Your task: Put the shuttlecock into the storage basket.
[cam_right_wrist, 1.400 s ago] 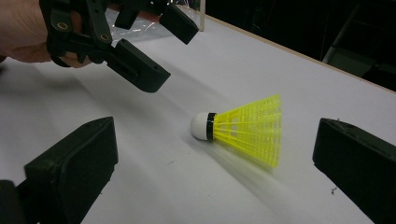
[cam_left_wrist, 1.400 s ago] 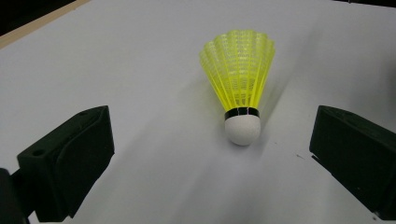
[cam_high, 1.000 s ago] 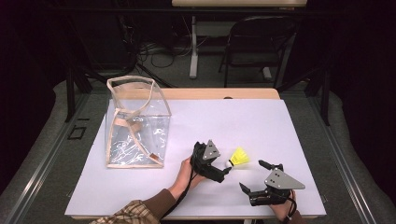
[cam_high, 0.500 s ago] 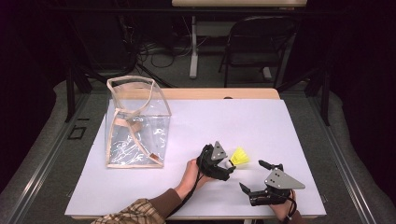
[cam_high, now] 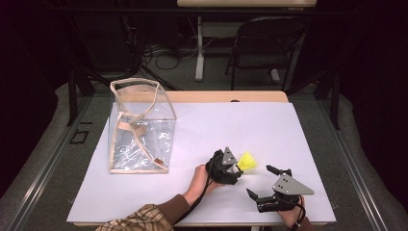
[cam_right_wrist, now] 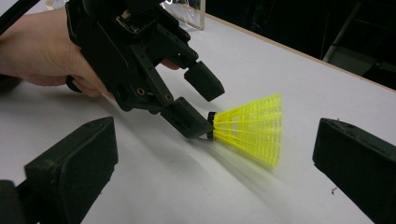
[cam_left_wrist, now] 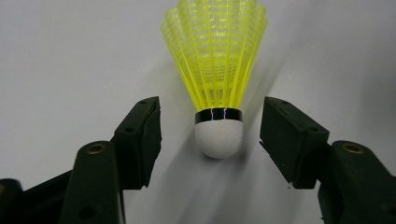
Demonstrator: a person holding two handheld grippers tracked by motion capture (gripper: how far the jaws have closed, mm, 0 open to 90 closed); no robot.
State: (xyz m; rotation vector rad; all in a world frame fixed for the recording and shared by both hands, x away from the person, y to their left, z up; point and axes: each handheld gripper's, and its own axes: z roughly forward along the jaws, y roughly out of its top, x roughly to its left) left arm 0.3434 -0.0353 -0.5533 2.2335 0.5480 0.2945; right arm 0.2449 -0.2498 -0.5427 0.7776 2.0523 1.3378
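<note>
While the high view hides it, the left tongs, just closing, flank the shuttlecock ungripped; right tongs spread.

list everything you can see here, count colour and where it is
shuttlecock: 1, yellow skirt with white head, lying on the table between the left gripper's jaws, pads not yet on it
clear bag: 1, transparent with beige trim, standing at the table's left
table: 1, white top with wooden edge
folding chair: 1, dark, behind the table
cables: several, dark, on the floor behind the table
left gripper: 1, black, jaws have just been closing around the shuttlecock's head, gaps on both sides
right gripper: 1, black with grey plate, open, near the table's front right
left hand: 1, plaid sleeve, front edge
</note>
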